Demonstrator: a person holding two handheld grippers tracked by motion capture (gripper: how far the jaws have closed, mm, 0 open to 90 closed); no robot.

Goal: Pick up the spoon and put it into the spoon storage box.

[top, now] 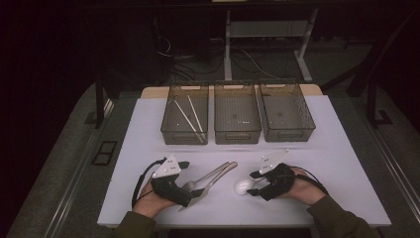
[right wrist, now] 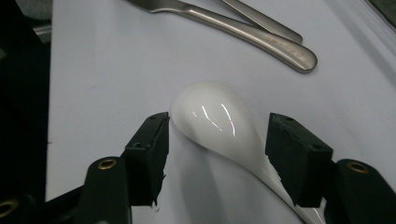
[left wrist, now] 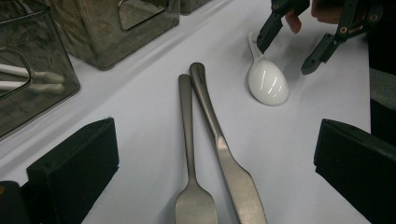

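The white spoon lies bowl-down at lower centre of the high view, on the white table. The right gripper straddles its neck with jaws released, pads clear of it on both sides (nothing lifted yet). The left gripper, lower left, rests spread wide over the fork and knife, gripping neither. Beyond, bare table offers open room. Farther up stand three bins: the left bin holds chopsticks; sorting has barely started, I judge.
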